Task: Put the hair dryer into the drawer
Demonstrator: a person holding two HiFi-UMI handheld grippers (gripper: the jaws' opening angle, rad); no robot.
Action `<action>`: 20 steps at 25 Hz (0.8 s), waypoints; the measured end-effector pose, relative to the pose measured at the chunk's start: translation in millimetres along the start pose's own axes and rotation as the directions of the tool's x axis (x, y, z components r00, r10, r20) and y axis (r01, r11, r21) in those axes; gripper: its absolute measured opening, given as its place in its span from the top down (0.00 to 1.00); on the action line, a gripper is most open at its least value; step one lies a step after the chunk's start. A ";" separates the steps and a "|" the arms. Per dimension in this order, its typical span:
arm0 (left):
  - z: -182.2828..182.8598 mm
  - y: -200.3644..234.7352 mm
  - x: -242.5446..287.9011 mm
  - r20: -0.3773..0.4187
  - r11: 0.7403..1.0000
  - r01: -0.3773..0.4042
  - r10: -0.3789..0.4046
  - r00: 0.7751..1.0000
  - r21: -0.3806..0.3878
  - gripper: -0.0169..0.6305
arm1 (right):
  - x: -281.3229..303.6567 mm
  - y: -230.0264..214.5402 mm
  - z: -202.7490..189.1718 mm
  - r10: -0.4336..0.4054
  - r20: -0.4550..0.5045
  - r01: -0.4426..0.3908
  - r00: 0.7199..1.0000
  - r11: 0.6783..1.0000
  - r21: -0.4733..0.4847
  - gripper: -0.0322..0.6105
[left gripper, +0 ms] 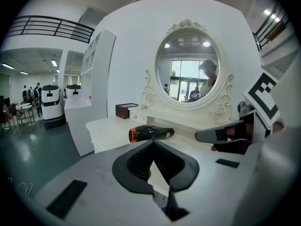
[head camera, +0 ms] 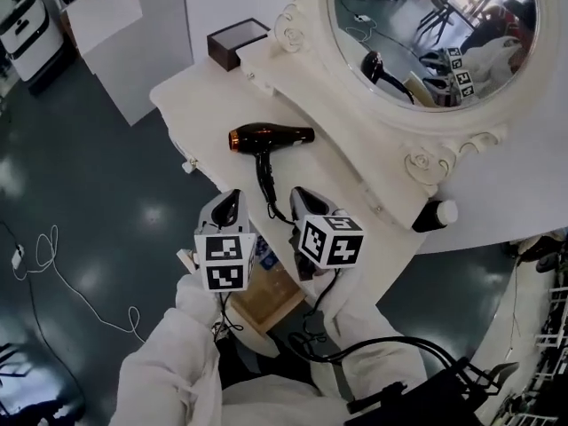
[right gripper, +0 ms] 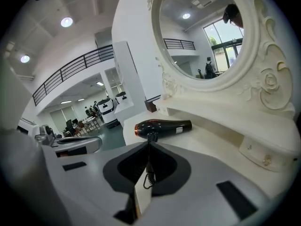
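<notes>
Approach step, by my judgement. Hair dryer (head camera: 266, 137) lies flat on white dressing table (head camera: 200, 105), 12 o'clock from both grippers, untouched. Left gripper (head camera: 232, 197) and right gripper (head camera: 302, 195) both clenched, empty. Next: part jaws, clamp handle. Drawer (head camera: 266, 296) open at 6 o'clock. Round mirror (head camera: 426, 25) at 1 o'clock. Dark glossy floor (head camera: 89, 185), loose cable (head camera: 44, 256) at 9 o'clock.

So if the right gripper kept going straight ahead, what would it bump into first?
Probably the hair dryer: the right gripper points at its handle on the dressing table, though depth is hard to judge.
</notes>
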State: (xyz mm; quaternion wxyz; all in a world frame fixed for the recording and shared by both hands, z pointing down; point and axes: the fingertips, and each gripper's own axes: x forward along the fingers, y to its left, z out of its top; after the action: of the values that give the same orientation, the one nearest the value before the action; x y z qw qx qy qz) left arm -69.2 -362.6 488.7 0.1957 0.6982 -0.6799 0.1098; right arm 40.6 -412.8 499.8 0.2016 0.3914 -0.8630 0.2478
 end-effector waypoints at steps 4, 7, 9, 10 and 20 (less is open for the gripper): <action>-7.3 16.3 19.1 -0.016 0.999 -0.033 0.033 0.999 -0.026 0.98 | 39.3 0.5 3.9 0.046 -0.025 -0.046 0.999 0.999 -0.005 0.85; -16.2 26.6 28.5 -0.031 0.997 -0.060 0.059 0.998 -0.041 0.98 | 63.8 4.0 3.8 0.099 -0.058 -0.098 0.993 0.995 0.005 0.85; -23.4 30.9 31.3 -0.041 0.996 -0.074 0.071 0.997 -0.055 0.98 | 77.3 3.7 3.6 0.115 -0.086 -0.116 0.990 0.993 -0.006 0.82; -27.3 33.0 32.0 -0.045 0.995 -0.079 0.076 0.996 -0.063 0.98 | 84.1 2.9 3.3 0.116 -0.101 -0.118 0.988 0.993 -0.017 0.72; -49.3 60.1 32.7 -0.071 0.984 -0.128 0.120 0.990 -0.123 0.98 | 141.2 3.0 -7.7 0.131 -0.304 -0.150 0.944 0.988 -0.041 0.49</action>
State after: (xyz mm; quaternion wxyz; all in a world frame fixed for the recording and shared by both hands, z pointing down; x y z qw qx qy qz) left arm -121.6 -371.4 554.2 0.2539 0.6369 -0.7210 0.1000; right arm -47.0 -487.9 581.6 0.3246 0.2799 -0.8555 0.2905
